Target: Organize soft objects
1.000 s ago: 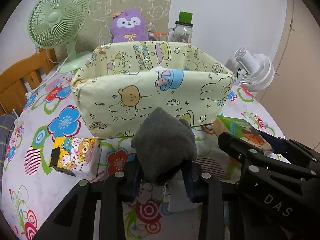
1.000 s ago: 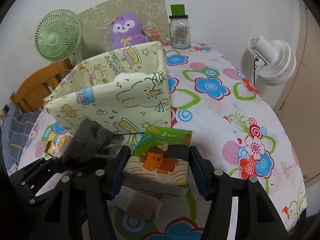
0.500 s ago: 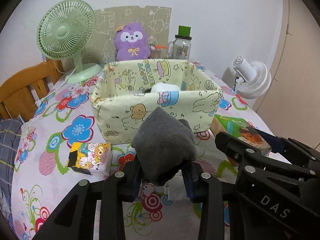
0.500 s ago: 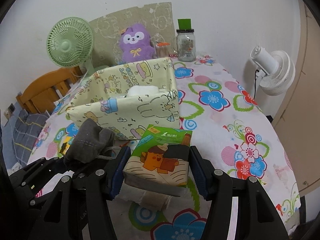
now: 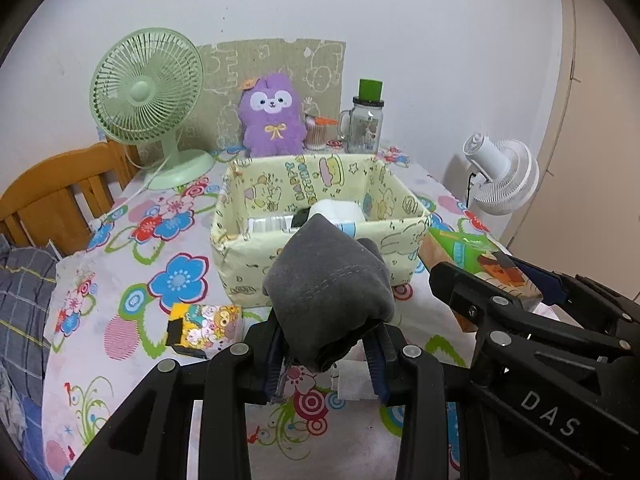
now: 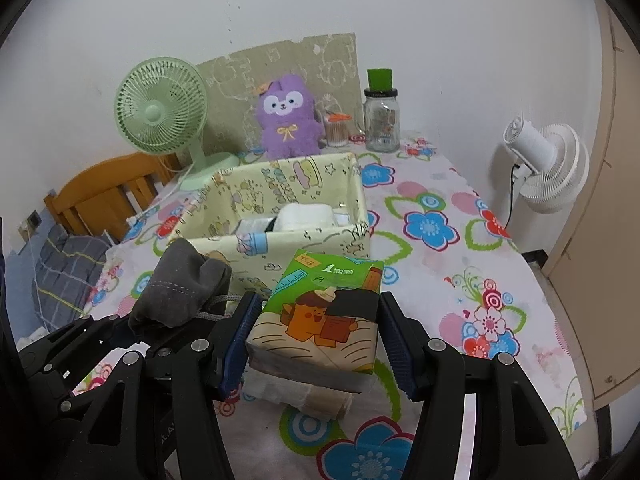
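My left gripper [image 5: 328, 364] is shut on a grey cloth pouch [image 5: 328, 288], held in the air in front of the yellow cartoon-print fabric box [image 5: 248, 256]. My right gripper [image 6: 316, 344] is shut on a green tissue pack [image 6: 320, 316], also lifted, just right of the pouch [image 6: 180, 284]. The fabric box [image 6: 312, 248] holds a white roll [image 6: 306, 216] and a silver packet [image 5: 268, 224]. A yellow cartoon tissue pack [image 5: 204, 326] lies on the flowered tablecloth, left of the left gripper.
Behind the box stand a green desk fan [image 5: 148, 96], a purple plush toy [image 5: 272, 116], a glass jar with a green lid [image 5: 366, 124] and a cardboard sheet. A white fan [image 5: 500, 176] is at the table's right edge. A wooden chair [image 5: 52, 200] stands left.
Both grippers have risen with their loads, so the box looks smaller and lower and its inside has come into view. The grips are unchanged.
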Action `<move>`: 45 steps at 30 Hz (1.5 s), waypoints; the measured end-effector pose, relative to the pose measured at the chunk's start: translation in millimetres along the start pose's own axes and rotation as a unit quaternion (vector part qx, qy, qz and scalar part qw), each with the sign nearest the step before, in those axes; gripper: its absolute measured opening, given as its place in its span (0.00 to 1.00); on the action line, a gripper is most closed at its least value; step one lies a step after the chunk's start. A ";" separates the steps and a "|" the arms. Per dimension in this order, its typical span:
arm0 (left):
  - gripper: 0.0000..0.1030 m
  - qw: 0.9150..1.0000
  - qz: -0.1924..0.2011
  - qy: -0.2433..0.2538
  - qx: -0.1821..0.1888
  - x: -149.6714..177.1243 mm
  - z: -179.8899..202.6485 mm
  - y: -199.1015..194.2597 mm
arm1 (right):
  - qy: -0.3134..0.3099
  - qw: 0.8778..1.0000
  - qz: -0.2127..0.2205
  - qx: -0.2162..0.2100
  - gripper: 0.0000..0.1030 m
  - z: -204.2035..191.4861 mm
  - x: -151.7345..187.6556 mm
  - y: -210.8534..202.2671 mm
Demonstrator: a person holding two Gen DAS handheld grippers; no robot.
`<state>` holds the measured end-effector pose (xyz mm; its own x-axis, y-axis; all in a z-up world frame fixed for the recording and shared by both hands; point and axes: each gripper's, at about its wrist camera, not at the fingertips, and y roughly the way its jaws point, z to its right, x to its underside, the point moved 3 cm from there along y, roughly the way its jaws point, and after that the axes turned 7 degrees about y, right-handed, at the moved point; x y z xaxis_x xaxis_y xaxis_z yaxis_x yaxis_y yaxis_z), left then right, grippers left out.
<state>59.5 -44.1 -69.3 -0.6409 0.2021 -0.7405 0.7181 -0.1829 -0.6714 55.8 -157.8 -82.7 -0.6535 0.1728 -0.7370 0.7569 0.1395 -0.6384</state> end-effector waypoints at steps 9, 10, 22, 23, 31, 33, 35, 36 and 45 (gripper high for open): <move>0.35 1.000 0.020 0.007 0.001 -16.8 2.7 -14.7 | -0.010 1.000 0.018 -0.007 0.60 -7.9 -15.6 -16.0; 0.35 1.000 0.022 0.009 0.000 -19.0 2.8 -15.9 | -0.010 1.000 0.020 -0.008 0.59 -8.4 -17.4 -17.0; 0.35 1.000 0.021 0.011 0.001 -29.8 -1.3 -9.8 | -0.009 1.000 0.022 -0.014 0.50 -11.3 -30.8 -16.9; 0.35 1.000 0.018 0.010 0.002 -28.5 -1.6 -7.7 | -0.012 1.000 0.022 -0.014 0.50 -11.6 -30.9 -15.1; 0.35 1.000 -0.002 0.008 0.011 -13.7 0.2 8.0 | -0.012 1.000 -0.006 -0.014 0.60 -7.2 -21.4 3.5; 0.35 1.000 -0.006 0.008 0.015 -9.4 1.7 10.8 | -0.013 1.000 -0.007 -0.007 0.68 -3.6 -17.5 6.7; 0.35 1.000 -0.009 0.009 0.018 -4.7 3.1 13.6 | -0.012 1.000 -0.009 -0.004 0.71 -0.7 -13.0 8.8; 0.35 1.000 -0.012 0.009 0.019 -1.8 4.4 15.7 | -0.011 1.000 -0.011 -0.003 0.72 0.2 -11.7 10.1; 0.35 0.999 -0.038 0.005 0.031 23.1 13.1 34.3 | -0.009 0.999 -0.039 0.017 0.75 15.5 14.4 26.9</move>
<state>65.8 -58.3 -109.8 -0.6901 0.2267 -0.6873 0.6490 -0.2264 -0.7263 66.6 -166.7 -113.9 -0.7111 0.1456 -0.6878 0.7028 0.1192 -0.7013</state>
